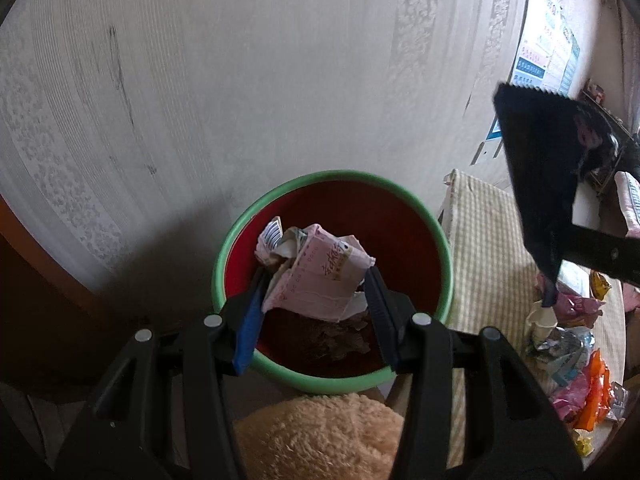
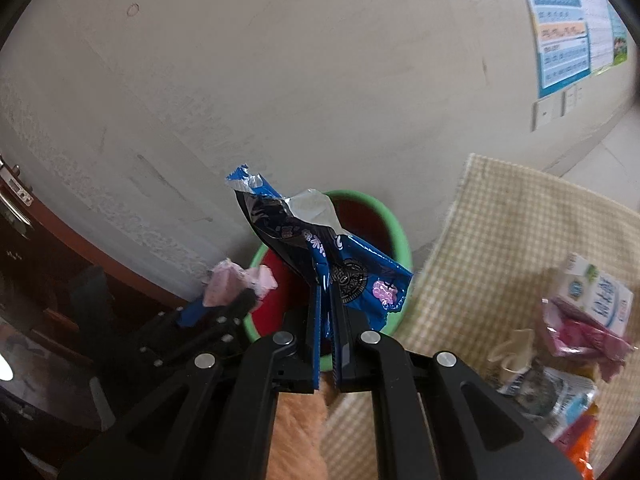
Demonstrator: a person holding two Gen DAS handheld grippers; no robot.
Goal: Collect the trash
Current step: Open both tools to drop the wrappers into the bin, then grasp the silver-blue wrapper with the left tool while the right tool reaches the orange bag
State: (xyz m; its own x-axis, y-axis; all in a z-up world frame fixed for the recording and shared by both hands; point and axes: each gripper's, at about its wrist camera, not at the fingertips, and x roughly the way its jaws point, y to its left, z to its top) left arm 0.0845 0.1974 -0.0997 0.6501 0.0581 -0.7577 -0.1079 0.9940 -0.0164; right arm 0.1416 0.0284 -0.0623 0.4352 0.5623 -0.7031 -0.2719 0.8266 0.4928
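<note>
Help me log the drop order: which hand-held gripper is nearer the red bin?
Left. The left hand-held gripper holds pink paper over the red bin; the right hand-held gripper approaches with a blue wrapper.

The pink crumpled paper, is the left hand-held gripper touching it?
Touching. The left wrist view shows both fingers of the left hand-held gripper pressed against the sides of the pink crumpled paper, above the bin.

The blue cookie wrapper (image 2: 344, 268) shows a picture of a black sandwich cookie and some white characters, too blurred to read. The pink crumpled paper (image 1: 320, 272) has red characters, not legible.
</note>
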